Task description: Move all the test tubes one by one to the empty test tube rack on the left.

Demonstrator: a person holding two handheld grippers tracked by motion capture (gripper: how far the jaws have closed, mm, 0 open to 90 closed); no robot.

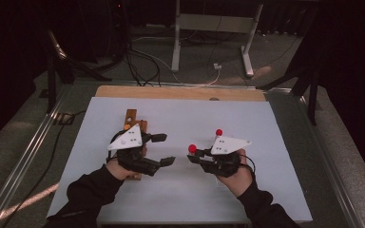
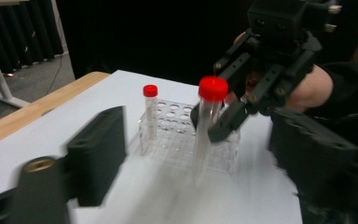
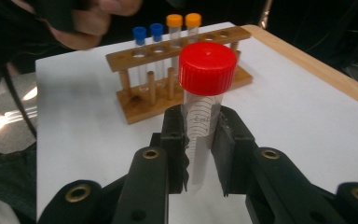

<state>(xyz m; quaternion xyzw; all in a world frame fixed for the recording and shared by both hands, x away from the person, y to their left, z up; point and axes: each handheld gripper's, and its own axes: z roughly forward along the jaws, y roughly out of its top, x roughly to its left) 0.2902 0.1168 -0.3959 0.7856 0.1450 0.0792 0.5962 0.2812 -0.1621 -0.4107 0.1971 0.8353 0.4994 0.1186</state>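
The right tongs (image 3: 200,140) are clamped on a clear red-capped tube (image 3: 204,100), the pads pressing its wall just below the cap while it stands upright between them. In the high view the right tongs (image 1: 196,154) sit just right of the middle of the surface, pointing toward nine o'clock, with the tube's red cap (image 1: 192,148) at their tip. The left tongs (image 1: 164,149) face them from the left, pointing toward three o'clock, jaws apart with nothing between them; in the left gripper view their two black jaws frame the held tube (image 2: 207,126) from either side without touching it.

Between the two pairs of tongs lies a short stretch of bare surface. Behind the right tongs, toward one o'clock, a clear plastic rack (image 2: 186,137) holds a second red-capped tube (image 2: 149,116) upright in a far hole. At eleven o'clock from the left tongs stands a wooden rack (image 3: 177,79), carrying two blue-capped tubes (image 3: 148,35) and two orange-capped tubes (image 3: 184,22).

The pale sheet (image 1: 247,118) on the surface is bare along its far and right sides, leaving open room toward twelve and three o'clock. A wooden strip (image 1: 180,92) borders the far edge. Beyond it are grey floor, cables (image 1: 142,66), a white table frame (image 1: 214,28) and dark curtains.
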